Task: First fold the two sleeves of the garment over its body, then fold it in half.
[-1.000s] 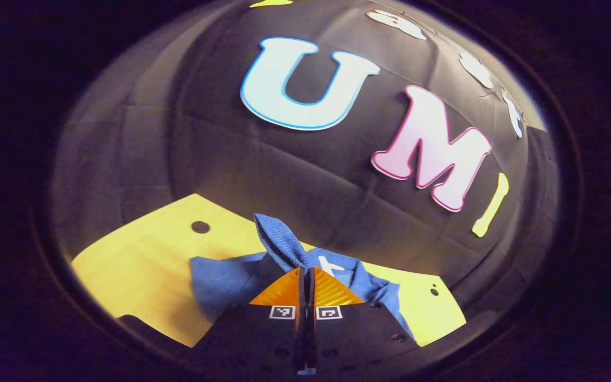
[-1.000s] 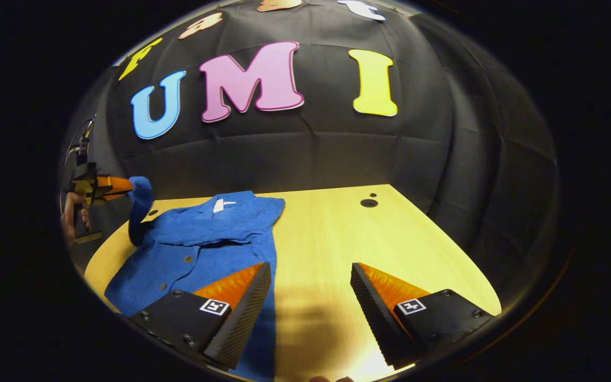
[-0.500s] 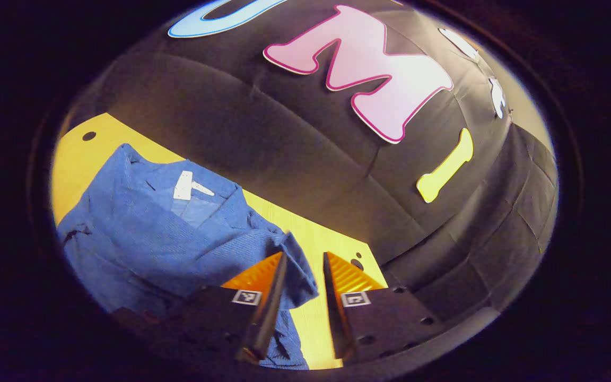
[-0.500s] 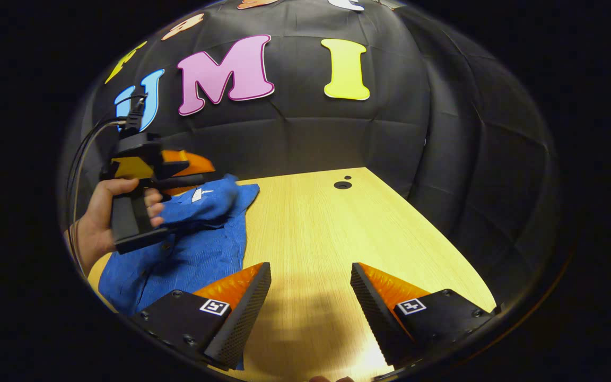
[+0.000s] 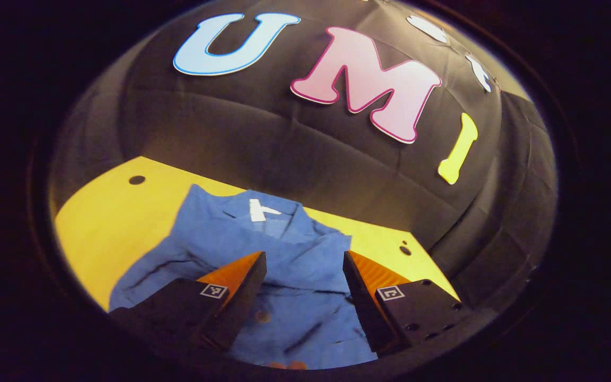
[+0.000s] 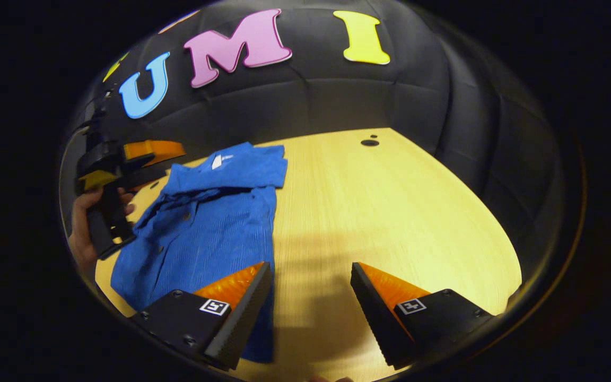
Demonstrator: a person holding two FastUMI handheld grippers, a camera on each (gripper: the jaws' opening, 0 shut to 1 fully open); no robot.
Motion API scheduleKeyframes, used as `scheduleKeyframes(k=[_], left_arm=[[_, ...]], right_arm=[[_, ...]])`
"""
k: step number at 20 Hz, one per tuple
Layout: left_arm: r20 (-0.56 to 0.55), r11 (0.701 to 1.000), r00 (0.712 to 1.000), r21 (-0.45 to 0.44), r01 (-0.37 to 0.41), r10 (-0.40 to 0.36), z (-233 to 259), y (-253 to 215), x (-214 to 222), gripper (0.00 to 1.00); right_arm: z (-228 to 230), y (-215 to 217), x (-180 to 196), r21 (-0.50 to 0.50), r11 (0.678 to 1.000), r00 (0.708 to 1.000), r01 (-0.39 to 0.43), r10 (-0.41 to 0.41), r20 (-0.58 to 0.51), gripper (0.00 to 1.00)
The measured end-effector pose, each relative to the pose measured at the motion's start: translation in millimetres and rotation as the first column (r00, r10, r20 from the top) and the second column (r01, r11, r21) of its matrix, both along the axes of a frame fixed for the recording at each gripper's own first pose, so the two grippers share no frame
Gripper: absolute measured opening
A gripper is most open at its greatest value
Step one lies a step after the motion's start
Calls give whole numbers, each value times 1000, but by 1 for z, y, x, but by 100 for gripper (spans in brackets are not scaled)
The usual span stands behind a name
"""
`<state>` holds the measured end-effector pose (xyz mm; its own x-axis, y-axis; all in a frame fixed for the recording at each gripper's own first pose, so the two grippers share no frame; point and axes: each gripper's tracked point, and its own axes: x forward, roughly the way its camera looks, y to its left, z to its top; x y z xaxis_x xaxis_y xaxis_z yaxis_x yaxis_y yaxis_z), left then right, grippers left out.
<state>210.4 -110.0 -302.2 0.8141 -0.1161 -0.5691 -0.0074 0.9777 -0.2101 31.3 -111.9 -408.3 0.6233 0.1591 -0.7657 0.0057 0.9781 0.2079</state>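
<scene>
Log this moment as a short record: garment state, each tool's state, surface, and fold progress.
garment: blue shirt lying on the table, collar toward the booth wall, sleeves folded over the body
left tool: open, above the shirt, gripping nothing; held by a hand
right tool: open, over bare wood beside the shirt's edge, gripping nothing
surface: light wooden table
fold progress: sleeves appear done; fold in half not yet done
</scene>
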Motion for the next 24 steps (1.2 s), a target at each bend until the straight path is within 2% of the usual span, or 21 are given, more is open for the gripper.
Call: scheduleKeyframes(k=[3, 5, 6, 8, 10, 12, 14, 17, 19, 20, 21, 23, 24], left_arm=[[-99, 990, 994, 133, -39, 52, -6, 73, -88, 85], [-182, 983, 977, 167, -76, 107, -12, 112, -151, 84], [-226, 979, 964, 174, -105, 143, -14, 129, -180, 85], [-301, 966, 928, 200, -162, 218, -22, 163, -231, 85], [-362, 958, 896, 222, -183, 255, -32, 177, -267, 85], [-398, 961, 885, 228, -159, 241, -42, 175, -283, 85], [-420, 963, 882, 239, -121, 215, -53, 167, -283, 85], [-474, 968, 860, 235, -84, 190, -72, 157, -278, 84], [-467, 966, 866, 252, -62, 178, -75, 157, -270, 89], [-469, 965, 866, 256, -53, 172, -74, 156, -268, 83], [-474, 968, 865, 245, -47, 162, -74, 154, -265, 82], [-481, 970, 862, 237, -45, 158, -75, 154, -260, 69], [-482, 971, 861, 231, -55, 163, -76, 154, -258, 55]], right_arm=[[-8, 14, -25, 6, 999, 997, -34, 35, -76, 98], [-15, 24, -47, 3, 998, 987, -69, 68, -143, 98], [-16, 25, -62, -6, 996, 979, -91, 88, -185, 98], [-18, 24, -64, -26, 993, 975, -117, 110, -194, 99], [-19, 28, -70, -28, 993, 970, -113, 104, -221, 98], [-18, 40, -73, -5, 996, 968, -91, 87, -237, 98], [-19, 41, -71, -31, 996, 967, -87, 77, -242, 99], [-23, 42, -70, -72, 991, 961, -110, 88, -263, 99], [-23, 45, -70, -79, 990, 957, -116, 90, -277, 99], [-24, 46, -69, -77, 991, 955, -110, 84, -284, 98], [-23, 49, -69, -63, 992, 954, -106, 84, -286, 97], [-25, 50, -67, -71, 994, 957, -88, 65, -284, 60], [-25, 55, -64, -55, 996, 958, -77, 59, -280, 41]])
